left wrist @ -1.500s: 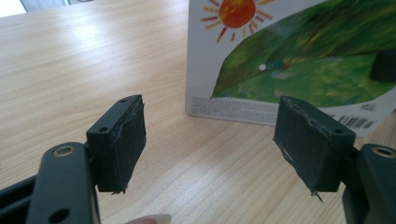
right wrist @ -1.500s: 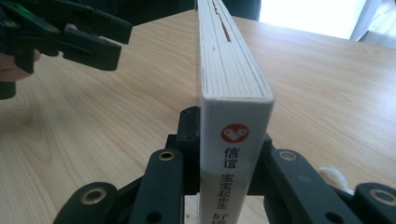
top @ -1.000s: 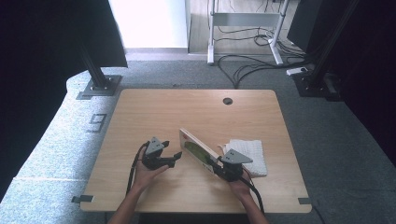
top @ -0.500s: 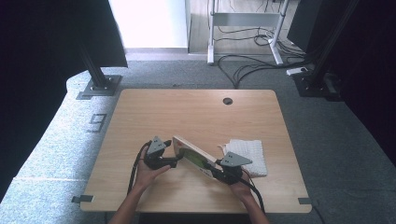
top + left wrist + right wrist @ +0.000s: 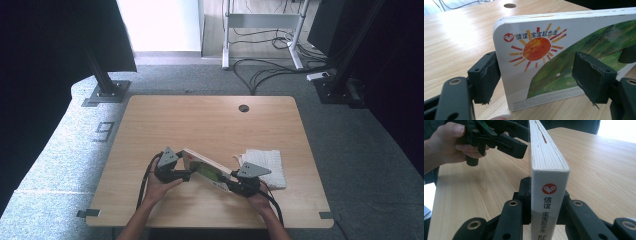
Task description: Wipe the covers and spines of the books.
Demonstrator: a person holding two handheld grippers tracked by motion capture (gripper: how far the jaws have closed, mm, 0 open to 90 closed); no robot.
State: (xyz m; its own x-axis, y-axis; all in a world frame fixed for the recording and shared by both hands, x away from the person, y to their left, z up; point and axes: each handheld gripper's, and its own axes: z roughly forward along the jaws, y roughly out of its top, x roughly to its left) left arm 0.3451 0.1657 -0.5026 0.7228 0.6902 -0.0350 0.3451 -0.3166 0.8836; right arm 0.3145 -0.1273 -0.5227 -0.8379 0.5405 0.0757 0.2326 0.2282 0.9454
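A thick white board book with a painted sun and green hill on its cover (image 5: 564,57) stands on edge on the light wooden surface (image 5: 210,120), near the person's side and just left of a folded white knitted cloth (image 5: 267,165). The right hand-held gripper (image 5: 549,202) is clenched on the book's spine end, a pad pressing on each cover, and appears to be what holds the book upright. The left hand-held gripper (image 5: 536,77) is at the other end; its jaws have just been opening, and they stand released, one pad (image 5: 486,77) just off the cover's rounded corner and the other out in front of the picture, neither pressing on the book as far as the left gripper view shows. Judging by this, the book is up and steadied but closed, so opening the cover or setting the book down seems left to do. The cover carries a round red logo and the characters 信谊 宝宝起步走 beside the sun; the spine shows the same logo above 信谊 and 宝宝起步走, with more writing cut off below. The small grey print at the cover's lower edge is too fine to read.
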